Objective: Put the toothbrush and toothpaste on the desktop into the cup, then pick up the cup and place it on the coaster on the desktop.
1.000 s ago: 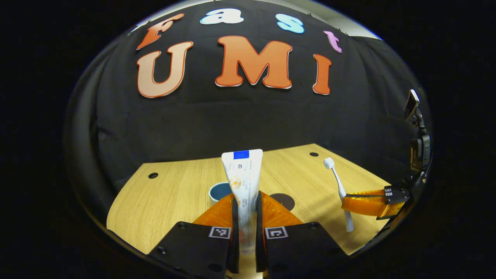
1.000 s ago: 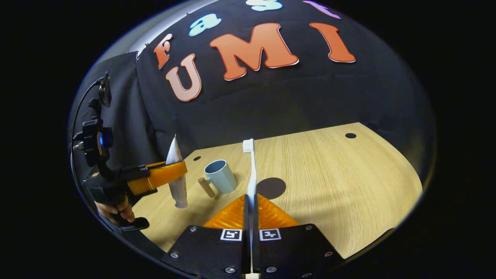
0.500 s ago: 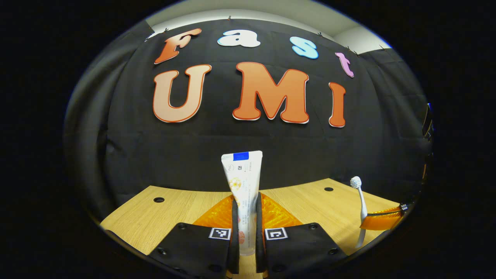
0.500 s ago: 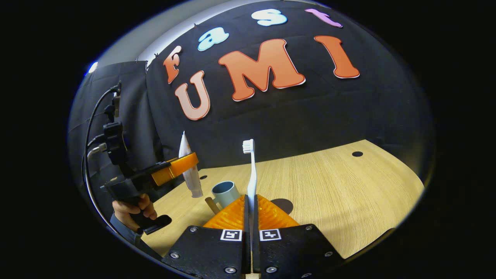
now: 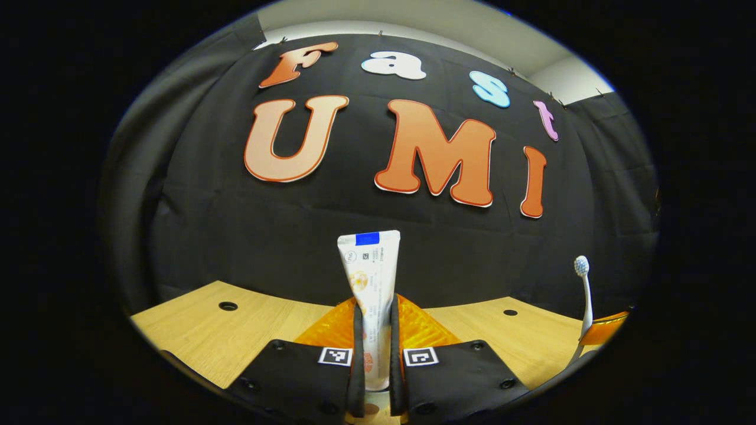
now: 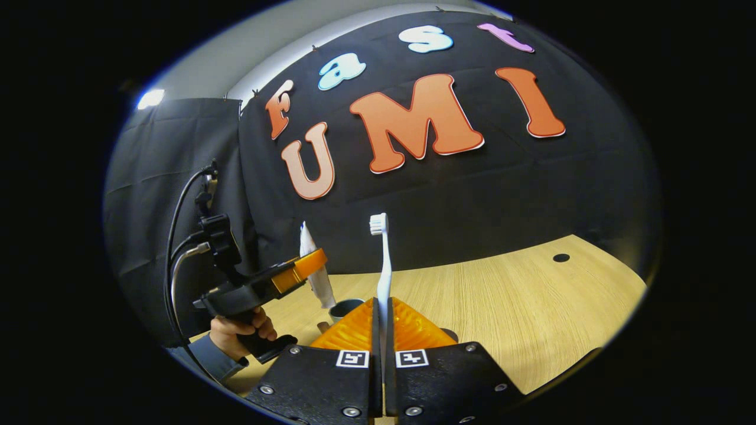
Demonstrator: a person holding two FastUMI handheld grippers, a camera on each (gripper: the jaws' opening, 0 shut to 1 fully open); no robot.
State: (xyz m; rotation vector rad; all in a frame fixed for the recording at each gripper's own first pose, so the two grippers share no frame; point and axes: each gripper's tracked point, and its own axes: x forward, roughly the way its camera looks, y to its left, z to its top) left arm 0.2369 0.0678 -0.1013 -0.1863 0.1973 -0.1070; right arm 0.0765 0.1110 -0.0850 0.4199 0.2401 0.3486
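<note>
Left gripper view: the left gripper (image 5: 374, 348) is closed on the toothpaste (image 5: 370, 295), both fingers pressing on the tube, which stands upright with its flat crimped end at the top. Beyond it lies the wooden table (image 5: 195, 330). At the far right of this view the toothbrush (image 5: 585, 301) stands upright, bristles at the top, clamped in the right gripper (image 5: 602, 330), which is cut off at the edge.

Right gripper view: the right gripper (image 6: 382, 330) is closed on the toothbrush (image 6: 384, 265), whose thin handle is pinched between both fingers and whose head points upward. To the left, a hand (image 6: 236, 333) holds the left gripper (image 6: 298, 271) above the table (image 6: 520, 307), with the toothpaste (image 6: 316, 271) held tilted, its lower end hanging just above the cup (image 6: 345, 309). The cup stands on the table close behind the right gripper's fingers (image 6: 348, 330), which hide much of it. A small dark edge of the coaster (image 6: 450, 334) shows on the table just right of those fingers.
</note>
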